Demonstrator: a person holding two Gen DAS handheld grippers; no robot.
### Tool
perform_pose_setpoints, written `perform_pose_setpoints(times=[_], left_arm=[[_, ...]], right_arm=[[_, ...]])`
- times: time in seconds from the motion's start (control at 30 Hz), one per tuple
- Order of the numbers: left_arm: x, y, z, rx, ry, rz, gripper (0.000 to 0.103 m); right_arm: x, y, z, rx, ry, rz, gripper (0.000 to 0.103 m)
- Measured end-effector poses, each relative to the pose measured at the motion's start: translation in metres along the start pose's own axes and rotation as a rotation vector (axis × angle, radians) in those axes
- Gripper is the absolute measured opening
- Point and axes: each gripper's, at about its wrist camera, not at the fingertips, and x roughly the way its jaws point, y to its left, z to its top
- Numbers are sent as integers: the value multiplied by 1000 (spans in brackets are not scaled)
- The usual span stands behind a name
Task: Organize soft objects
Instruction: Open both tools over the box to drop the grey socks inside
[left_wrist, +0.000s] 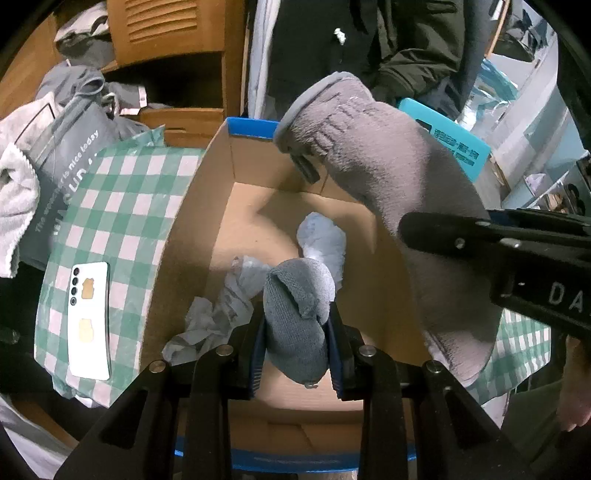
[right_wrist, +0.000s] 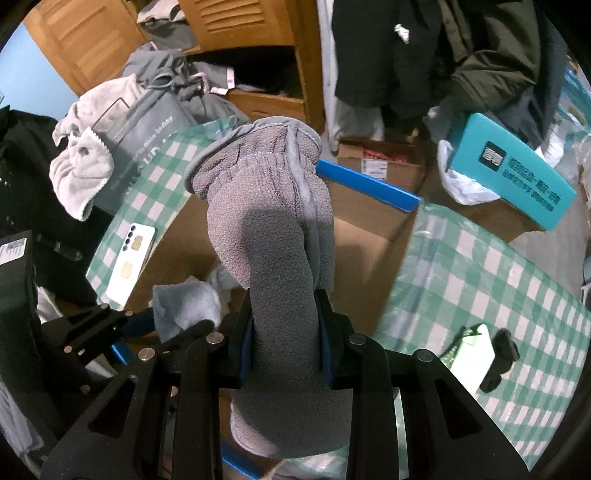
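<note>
Left hand-held gripper (left_wrist: 297, 328): clenched on a small grey knit sock (left_wrist: 295, 314), blue pads pressing it from both sides, held over the open cardboard box (left_wrist: 192, 206). Right hand-held gripper (right_wrist: 284, 332): clenched on a long grey fleece glove (right_wrist: 273, 229), cuff end pointing away from the camera, lower end hanging below the pads.

Left wrist view only:
- Box interior: pale blue cloth (left_wrist: 323, 243) and crumpled grey-white paper (left_wrist: 218, 310) on the box floor, both under the sock.
- The fleece glove seen from the side, hanging across the box's right half, with the right hand-held gripper's black finger crossing it at the right edge.
- Bit of a person's hand at far right.

Right wrist view only:
- Left hand-held gripper from outside, lower left, with the pale sock bundle at its tips.
- A dark clip and a shiny bit lying on the checked cloth (right_wrist: 480, 266) to the right of the box.
- A second cardboard box (right_wrist: 380, 162) behind the blue-edged box flap.

Both views: white phone (left_wrist: 90, 317) face down on the green-white checked cloth left of the box; teal carton (right_wrist: 513, 173) behind right; wooden cabinet and heaped clothes at the back.
</note>
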Motion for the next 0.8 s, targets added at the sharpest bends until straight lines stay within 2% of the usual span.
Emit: perform_pose_setpoints(times=[0.2,0.33,0.37,0.43,0.53,0.6,0.8], left_arm=[[5,9,0,-20,10,-4,31],[10,13,0,-30,25,5,38],[10,14,-1,-33,27,3,41],[9,14,0,-32,25,7,50],[4,12,1,-25,6,21,60],[2,11,1,-21,3,25,70],[0,8,2,-17,4,30,72]], right_arm=[[17,6,4,-9,37,14,30],[21,5,4,-3,41,34,47],[20,5,4,-3,35,35,59],[18,6,5,-1,23,27,72],[14,5,5,-1,9,17,72],[12,2,4,12,8,18,72],[5,-7,0,37,5,2,72]])
